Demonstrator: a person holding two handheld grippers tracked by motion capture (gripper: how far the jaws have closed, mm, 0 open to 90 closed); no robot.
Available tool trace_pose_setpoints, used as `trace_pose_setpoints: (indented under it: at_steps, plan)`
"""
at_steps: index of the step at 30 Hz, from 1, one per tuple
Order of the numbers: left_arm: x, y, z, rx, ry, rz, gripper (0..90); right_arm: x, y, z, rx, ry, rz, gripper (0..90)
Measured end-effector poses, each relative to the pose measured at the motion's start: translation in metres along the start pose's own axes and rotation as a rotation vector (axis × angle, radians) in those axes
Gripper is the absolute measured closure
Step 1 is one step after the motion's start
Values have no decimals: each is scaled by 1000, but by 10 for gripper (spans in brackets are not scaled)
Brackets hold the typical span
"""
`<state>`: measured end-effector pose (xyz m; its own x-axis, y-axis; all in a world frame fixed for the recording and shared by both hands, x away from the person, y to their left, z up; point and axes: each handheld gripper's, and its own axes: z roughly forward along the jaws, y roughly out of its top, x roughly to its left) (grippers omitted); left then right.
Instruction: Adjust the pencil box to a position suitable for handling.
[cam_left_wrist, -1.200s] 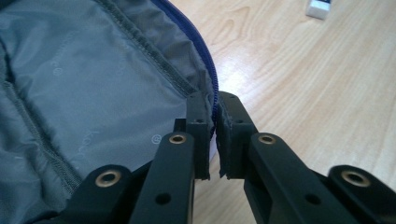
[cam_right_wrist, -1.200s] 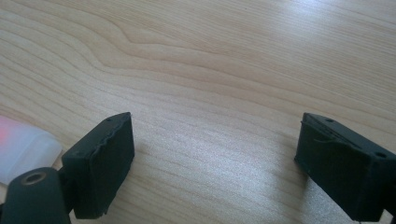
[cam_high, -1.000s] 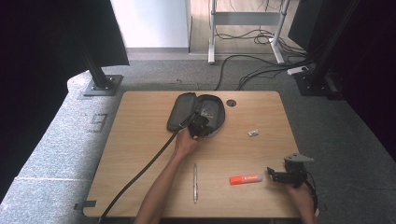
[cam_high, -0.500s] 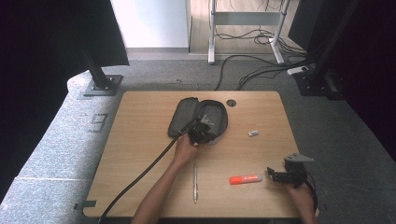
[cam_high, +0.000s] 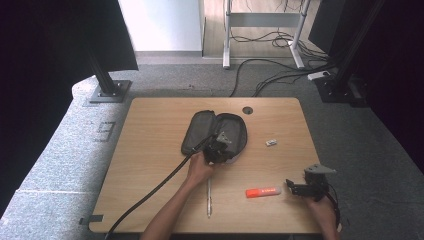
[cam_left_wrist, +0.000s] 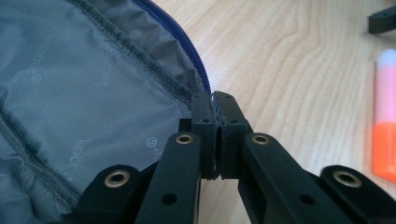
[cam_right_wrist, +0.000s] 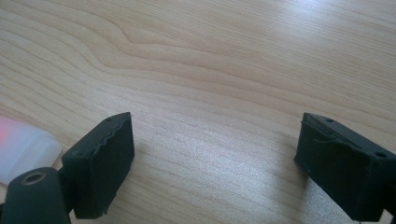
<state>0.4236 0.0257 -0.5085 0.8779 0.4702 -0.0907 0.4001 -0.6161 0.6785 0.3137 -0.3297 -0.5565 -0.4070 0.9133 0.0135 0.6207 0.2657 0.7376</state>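
Observation:
An unzipped dark pencil case lies open at the table's middle, its grey lining facing up. My left gripper is at the case's near edge, shut on its blue-zippered rim. An orange highlighter with a pale cap lies near the front, and its cap end shows at the right of the left gripper view. My right gripper rests low over the table just right of the highlighter, jaws wide open with bare wood between them.
A pen lies near the front edge beside the person's left forearm. A small white eraser sits right of the case. A round cable hole is at the table's back. The left gripper's cable trails off the front-left.
The left gripper has drawn slightly toward the person along the case's near rim and stays shut on it. The right gripper has not moved.

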Motion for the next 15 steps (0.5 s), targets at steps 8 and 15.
trace_pose_setpoints:
  at_steps: [8, 15]
  plan:
    - [-17, -5, -2, 0, -31, 22, 877, 0, 0, 0, 0, 0, 0, 109]
    - [-29, -11, -5, 0, -50, 30, 878, 0, 0, 0, 0, 0, 0, 109]
